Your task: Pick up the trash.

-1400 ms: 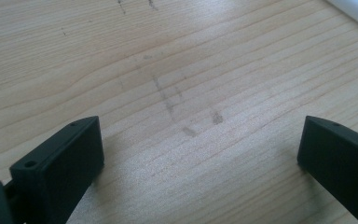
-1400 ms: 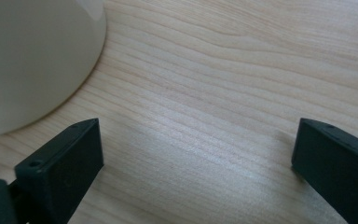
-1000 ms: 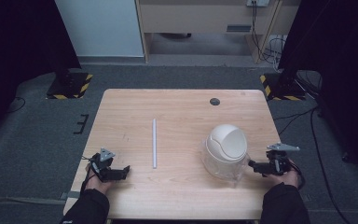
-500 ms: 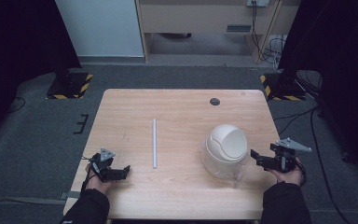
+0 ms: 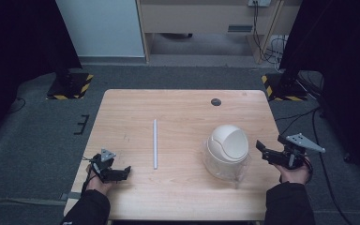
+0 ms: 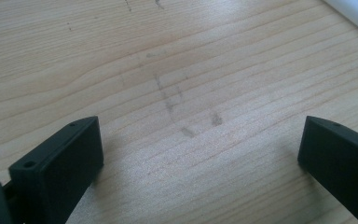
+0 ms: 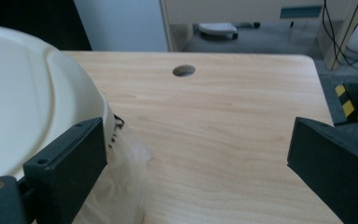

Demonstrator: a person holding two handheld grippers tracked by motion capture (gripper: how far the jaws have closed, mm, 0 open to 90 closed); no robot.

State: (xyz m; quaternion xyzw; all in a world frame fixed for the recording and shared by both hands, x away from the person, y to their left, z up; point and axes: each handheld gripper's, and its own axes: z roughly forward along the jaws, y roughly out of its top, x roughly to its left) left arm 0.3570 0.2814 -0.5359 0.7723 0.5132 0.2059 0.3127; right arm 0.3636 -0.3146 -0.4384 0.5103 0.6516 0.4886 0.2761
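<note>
A person sits at the near edge of a pale wooden table, a gripper in each hand; the left gripper lies low at the near left corner, its jaws spread wide with nothing between them, resting on or just over the bare wood. In the left gripper view the two black jaws frame only scuffed wood grain, and a white rod cuts across the top right corner.

That rod lies flat near the middle of the table, running away from the person, well apart from both grippers.

On the right half stands a bin, a clear body with a white domed swing lid; some clear film seems to spread around its base.

The right gripper is held up off the right edge, just beside the bin but not touching it as far as I can tell; its jaws stand wide apart and empty, pointing in toward the bin. In the right gripper view the white dome looms at the left behind the near jaw; beyond it sits a small dark hole in the tabletop near the far edge. A grey triangular plate tops the right gripper.
</note>
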